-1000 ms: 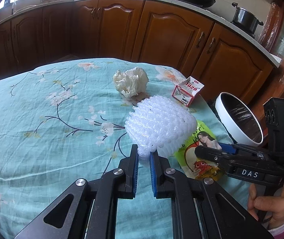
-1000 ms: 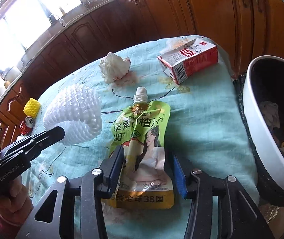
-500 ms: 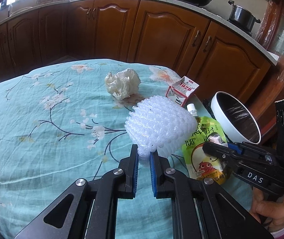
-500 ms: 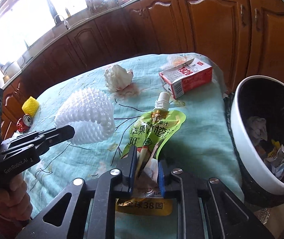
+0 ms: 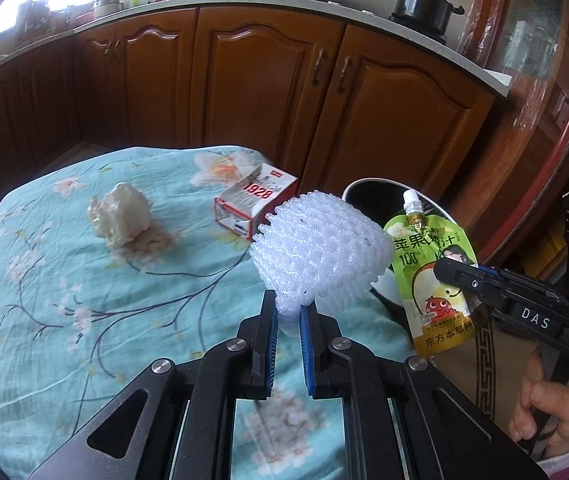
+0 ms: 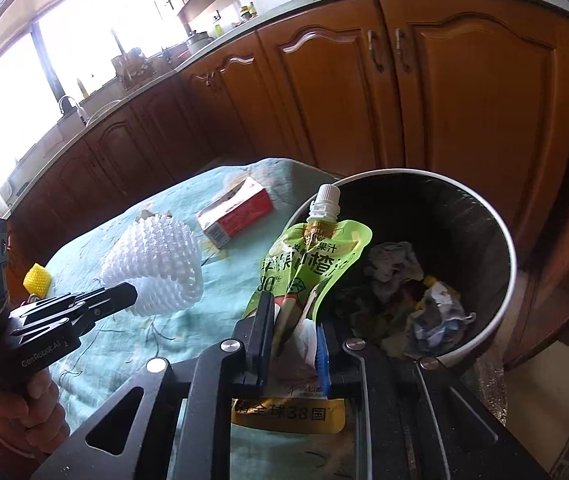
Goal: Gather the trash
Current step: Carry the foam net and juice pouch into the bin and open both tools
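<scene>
L gripper point(image 5: 288, 312): angled down over the floral tablecloth point(image 5: 44, 300), jaws clamped on the lower edge of a white foam fruit net point(image 5: 320, 256), net lifted clear of the cloth. R gripper point(image 6: 294, 320): angled down, jaws pinched on a creased green juice pouch point(image 6: 316, 256), spout up, pouch hanging at the near rim of the trash bin point(image 6: 496, 304). Still on cloth: crumpled tissue point(image 5: 120, 220), red/white carton point(image 5: 256, 204); person's hand point(image 5: 552, 412) grips R handle.

Printed words around my two tools

My right tool point(image 5: 450, 274) is marked "DAS", my left tool point(image 6: 124, 298) "GenRobot.AI". The small carton point(image 5: 256, 204) on the counter shows "1928" in red. The green juice pouch point(image 5: 432, 280) reads "100%" with Chinese characters, and "38" on its gold bottom band in the right wrist view.
</scene>
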A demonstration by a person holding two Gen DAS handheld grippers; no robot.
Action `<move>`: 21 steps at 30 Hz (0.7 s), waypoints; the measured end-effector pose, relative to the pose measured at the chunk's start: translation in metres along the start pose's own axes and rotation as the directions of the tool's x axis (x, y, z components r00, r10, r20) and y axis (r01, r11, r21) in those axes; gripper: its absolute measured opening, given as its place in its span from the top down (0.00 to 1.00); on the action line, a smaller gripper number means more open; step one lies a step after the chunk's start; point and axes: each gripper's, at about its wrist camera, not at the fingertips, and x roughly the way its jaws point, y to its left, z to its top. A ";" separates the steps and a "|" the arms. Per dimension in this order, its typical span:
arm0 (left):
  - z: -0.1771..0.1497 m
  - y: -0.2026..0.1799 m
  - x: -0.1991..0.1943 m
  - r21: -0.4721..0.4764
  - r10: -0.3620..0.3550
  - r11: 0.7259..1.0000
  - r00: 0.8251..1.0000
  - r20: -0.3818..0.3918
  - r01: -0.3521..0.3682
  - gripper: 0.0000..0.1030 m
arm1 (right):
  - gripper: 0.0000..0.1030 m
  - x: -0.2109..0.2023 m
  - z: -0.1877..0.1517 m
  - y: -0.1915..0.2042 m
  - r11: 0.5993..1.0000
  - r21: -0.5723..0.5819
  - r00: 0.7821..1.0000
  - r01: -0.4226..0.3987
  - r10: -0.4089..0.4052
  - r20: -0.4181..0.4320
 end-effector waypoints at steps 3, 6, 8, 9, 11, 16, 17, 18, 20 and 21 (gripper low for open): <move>0.012 -0.018 0.013 0.034 -0.014 0.999 1.000 -0.007 0.014 0.91 | 0.82 -0.003 0.005 -0.020 0.999 0.029 1.000 0.028 -0.028 0.010; 0.023 -0.029 0.027 0.055 -0.029 0.998 0.999 -0.019 0.030 0.91 | 0.82 -0.004 0.011 -0.036 0.997 0.045 0.998 0.055 -0.056 0.017; 0.030 -0.037 0.037 0.070 -0.035 0.997 0.999 -0.029 0.037 0.91 | 0.82 -0.002 0.015 -0.046 0.996 0.053 0.997 0.072 -0.074 0.019; 0.034 -0.040 0.043 0.076 -0.035 0.996 0.999 -0.034 0.037 0.91 | 0.82 -0.001 0.017 -0.050 0.995 0.057 0.997 0.080 -0.081 0.018; 0.040 -0.046 0.053 0.087 -0.037 0.995 0.998 -0.047 0.041 0.91 | 0.82 0.002 0.021 -0.059 0.994 0.068 0.996 0.088 -0.089 0.015; 0.053 -0.058 0.074 0.107 -0.037 0.993 0.997 -0.068 0.044 0.91 | 0.82 0.010 0.030 -0.067 0.991 0.074 0.994 0.109 -0.110 0.005; 0.054 -0.060 0.076 0.110 -0.039 0.993 0.997 -0.072 0.046 0.91 | 0.82 0.011 0.030 -0.068 0.991 0.073 0.994 0.112 -0.112 0.002; 0.055 -0.061 0.080 0.115 -0.039 0.992 0.996 -0.076 0.047 0.91 | 0.82 0.012 0.031 -0.069 0.991 0.072 0.994 0.113 -0.113 -0.002; 0.059 -0.066 0.089 0.123 -0.034 0.991 0.996 -0.083 0.044 0.90 | 0.82 0.017 0.033 -0.072 0.991 0.068 0.993 0.117 -0.116 -0.014; 0.061 -0.067 0.092 0.126 -0.034 0.991 0.996 -0.088 0.045 0.90 | 0.81 0.019 0.034 -0.073 0.991 0.066 0.993 0.118 -0.117 -0.020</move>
